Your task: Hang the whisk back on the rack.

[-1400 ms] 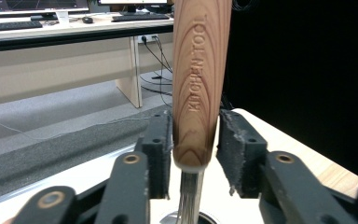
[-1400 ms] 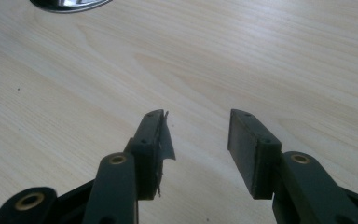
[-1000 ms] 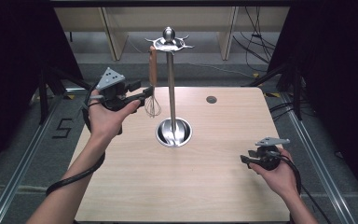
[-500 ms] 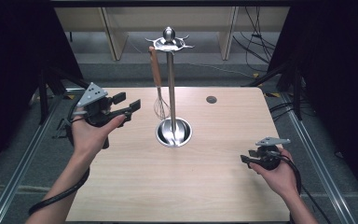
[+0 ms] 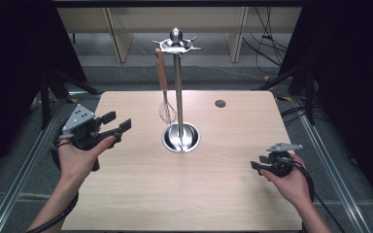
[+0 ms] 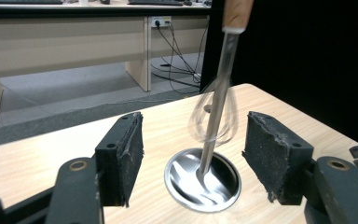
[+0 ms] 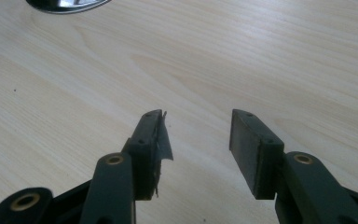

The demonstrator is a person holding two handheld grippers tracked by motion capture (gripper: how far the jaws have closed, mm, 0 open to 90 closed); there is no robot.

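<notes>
A steel utensil stand (image 5: pixel 178 92) with a round base (image 5: pixel 180 138) rises at the table's middle. A whisk (image 5: pixel 164 87) with a wooden handle hangs from the stand's top ring; its wire head (image 6: pixel 213 116) looks blurred beside the pole in the left gripper view. My left gripper (image 5: pixel 118 123) is held over the table's left side, open and holding nothing, pointing toward the stand. My right gripper (image 5: pixel 255 165) rests low near the table's right front, open, with bare wood between its jaws (image 7: pixel 196 135).
The wooden table (image 5: pixel 126 194) has a small dark grommet hole (image 5: pixel 220 103) at the back right. Metal rails run along both sides of the table. Desk legs and cables lie on the floor behind it.
My left gripper has drawn back from the whisk, moving left and toward the person, and stands open. The whisk stays hanging on the stand. The right gripper has hardly moved.
</notes>
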